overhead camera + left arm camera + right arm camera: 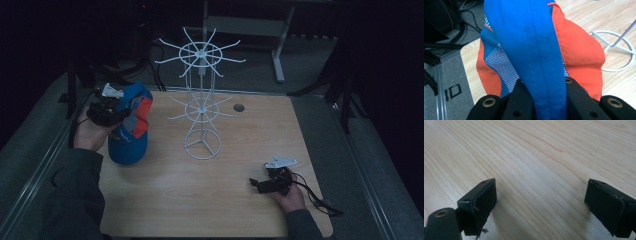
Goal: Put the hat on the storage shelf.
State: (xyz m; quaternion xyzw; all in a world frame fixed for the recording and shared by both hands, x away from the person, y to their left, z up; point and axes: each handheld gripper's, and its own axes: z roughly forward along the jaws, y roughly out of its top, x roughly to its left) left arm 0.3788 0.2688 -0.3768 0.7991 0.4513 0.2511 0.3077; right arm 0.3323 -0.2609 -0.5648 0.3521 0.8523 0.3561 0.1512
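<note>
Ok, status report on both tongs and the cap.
Left tongs shut on blue-and-orange cap, at table's left edge. Right tongs open, nothing between them, low over wooden table. White wire rack stands mid-table, hooks bare.

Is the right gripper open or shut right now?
Open. In the right gripper view the right gripper has its jaws wide apart with bare wooden table between them, holding nothing.

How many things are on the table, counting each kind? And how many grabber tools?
Caps: 1, blue and orange
White wire racks: 1
Grippers: 2, the left gripper clamping the cap, the right gripper open above the table
Total: 4
</note>
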